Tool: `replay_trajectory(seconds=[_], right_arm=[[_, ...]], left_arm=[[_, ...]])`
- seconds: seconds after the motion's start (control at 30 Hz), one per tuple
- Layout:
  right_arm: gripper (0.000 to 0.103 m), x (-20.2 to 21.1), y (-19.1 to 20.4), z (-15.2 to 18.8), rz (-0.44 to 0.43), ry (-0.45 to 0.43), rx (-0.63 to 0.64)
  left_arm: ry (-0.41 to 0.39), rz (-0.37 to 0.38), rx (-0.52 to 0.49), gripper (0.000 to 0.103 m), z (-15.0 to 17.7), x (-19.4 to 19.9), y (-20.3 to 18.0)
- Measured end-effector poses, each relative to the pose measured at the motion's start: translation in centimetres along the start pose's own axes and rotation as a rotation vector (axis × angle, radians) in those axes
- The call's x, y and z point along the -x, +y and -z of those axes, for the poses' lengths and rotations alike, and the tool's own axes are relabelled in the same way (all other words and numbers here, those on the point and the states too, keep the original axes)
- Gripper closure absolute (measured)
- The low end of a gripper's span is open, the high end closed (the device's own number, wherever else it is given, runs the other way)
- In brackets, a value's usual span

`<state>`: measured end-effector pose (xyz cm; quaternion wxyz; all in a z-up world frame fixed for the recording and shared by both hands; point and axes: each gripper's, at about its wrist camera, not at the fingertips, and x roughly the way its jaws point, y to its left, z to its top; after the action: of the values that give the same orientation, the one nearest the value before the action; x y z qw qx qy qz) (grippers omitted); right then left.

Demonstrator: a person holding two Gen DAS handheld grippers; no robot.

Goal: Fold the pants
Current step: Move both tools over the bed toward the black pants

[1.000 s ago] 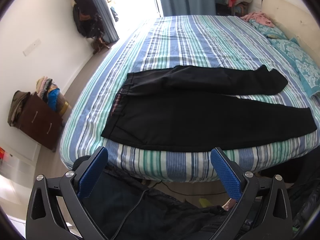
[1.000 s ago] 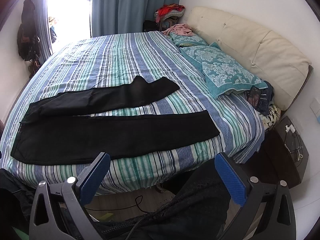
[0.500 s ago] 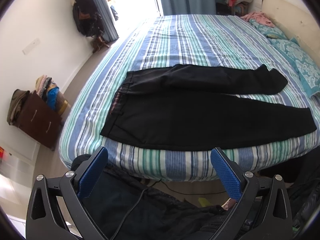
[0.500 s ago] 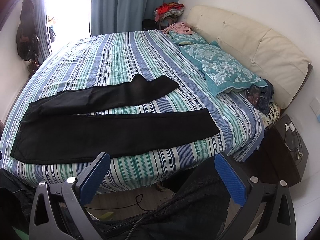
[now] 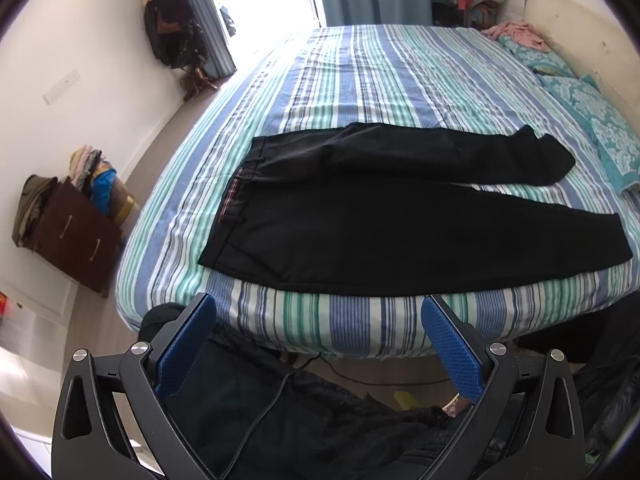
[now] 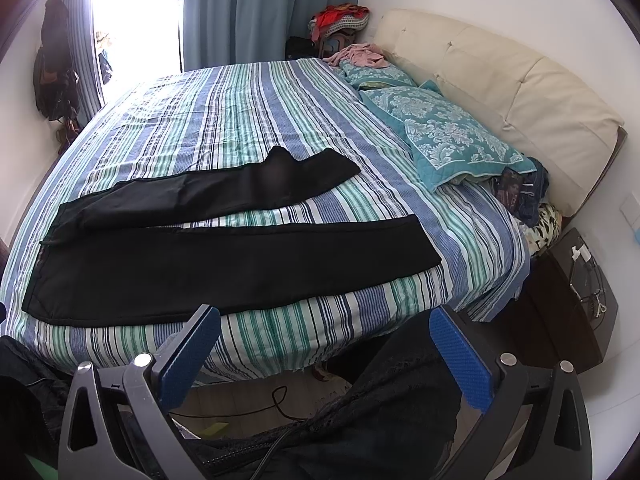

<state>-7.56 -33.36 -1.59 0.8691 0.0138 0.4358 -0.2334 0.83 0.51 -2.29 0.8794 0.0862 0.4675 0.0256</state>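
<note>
The black pants [image 5: 400, 216] lie flat and unfolded on the striped bed [image 5: 360, 72], near its front edge. Seen from the left claw [image 5: 318, 344], the waistband is ahead and to the left, with both legs running off to the right. From the right claw [image 6: 324, 354], the pants [image 6: 224, 264] lie ahead and to the left, the leg ends nearest straight ahead. Both claws hang below and short of the bed edge, apart from the pants. Each is spread wide open and holds nothing.
</note>
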Motion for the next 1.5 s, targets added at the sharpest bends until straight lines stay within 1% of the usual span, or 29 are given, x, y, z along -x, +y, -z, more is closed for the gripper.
replay_trajectory(seconds=[0.6, 0.73, 0.9, 1.27, 1.5], right_arm=[[0.000, -0.3, 0.2, 0.1, -0.005, 0.003, 0.003], [0.000, -0.2, 0.1, 0.2, -0.043, -0.014, -0.009], [0.000, -0.5, 0.5, 0.1, -0.072, -0.011, 0.005], [0.000, -0.4, 1.4, 0.1, -0.118, -0.015, 0.044], [0.000, -0.2, 1.8, -0.2, -0.131, -0.024, 0.066]], left_arm=[[0.018, -0.003, -0.005, 0.000, 0.0, -0.5, -0.3], [0.014, -0.007, -0.022, 0.000, -0.2, -0.4, -0.6], [0.018, -0.009, -0.019, 0.000, -0.2, -0.4, -0.6], [0.032, -0.001, -0.029, 0.000, -0.2, -0.5, -0.9], [0.042, 0.002, -0.026, 0.000, -0.1, -0.7, -0.8]])
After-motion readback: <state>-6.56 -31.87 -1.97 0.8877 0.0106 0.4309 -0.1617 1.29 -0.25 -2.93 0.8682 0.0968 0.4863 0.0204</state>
